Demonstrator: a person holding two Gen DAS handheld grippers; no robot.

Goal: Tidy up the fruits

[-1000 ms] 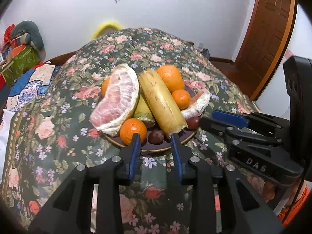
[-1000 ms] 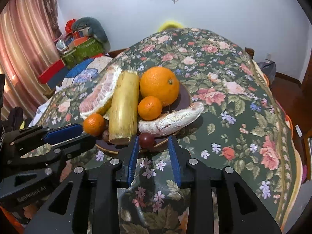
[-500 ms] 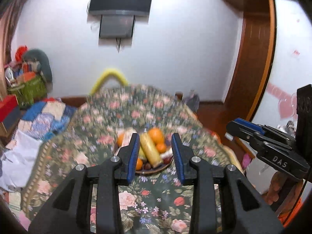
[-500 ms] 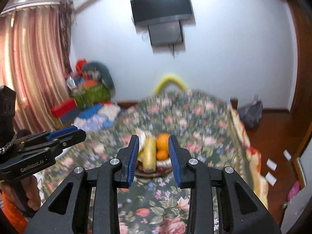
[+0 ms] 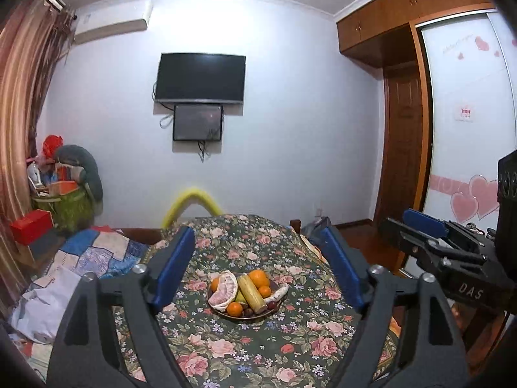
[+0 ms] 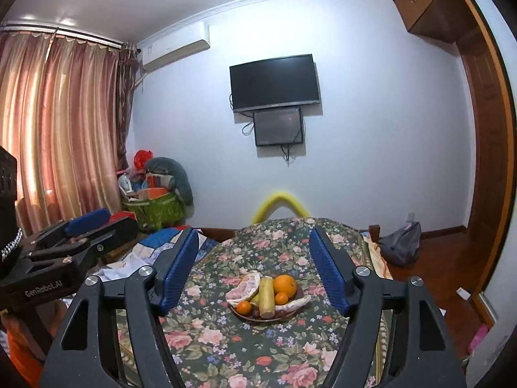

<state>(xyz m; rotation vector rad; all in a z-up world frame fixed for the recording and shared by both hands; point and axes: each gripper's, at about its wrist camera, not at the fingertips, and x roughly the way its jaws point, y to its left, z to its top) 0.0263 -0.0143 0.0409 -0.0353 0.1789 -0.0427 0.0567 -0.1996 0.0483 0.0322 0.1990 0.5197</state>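
Note:
A brown plate (image 5: 226, 313) (image 6: 245, 319) sits mid-table on the floral cloth, piled with fruit: a peeled pomelo half (image 5: 222, 291) (image 6: 244, 287), a yellow-green cane piece (image 5: 251, 293) (image 6: 267, 297), a large orange (image 5: 258, 278) (image 6: 284, 285), small oranges (image 5: 234, 308) (image 6: 243, 307), dark round fruits (image 5: 273, 305) and a pale peel piece (image 6: 296, 304). My left gripper (image 5: 258, 265) is open and empty, held well back above the table. My right gripper (image 6: 255, 265) is open and empty, also held back. Each gripper shows at the edge of the other's view.
The table with the floral cloth (image 5: 245, 349) fills the foreground. A patchwork quilt (image 5: 93, 252) and piled boxes and bags (image 6: 152, 194) lie left. A TV (image 5: 200, 77) hangs on the far wall. A wardrobe (image 5: 465, 123) and a door (image 5: 400, 148) stand right; a bag (image 6: 400, 242) is on the floor.
Both grippers have pulled far back and up from the plate, and both jaws have opened wide. The fruit on the plate has not moved.

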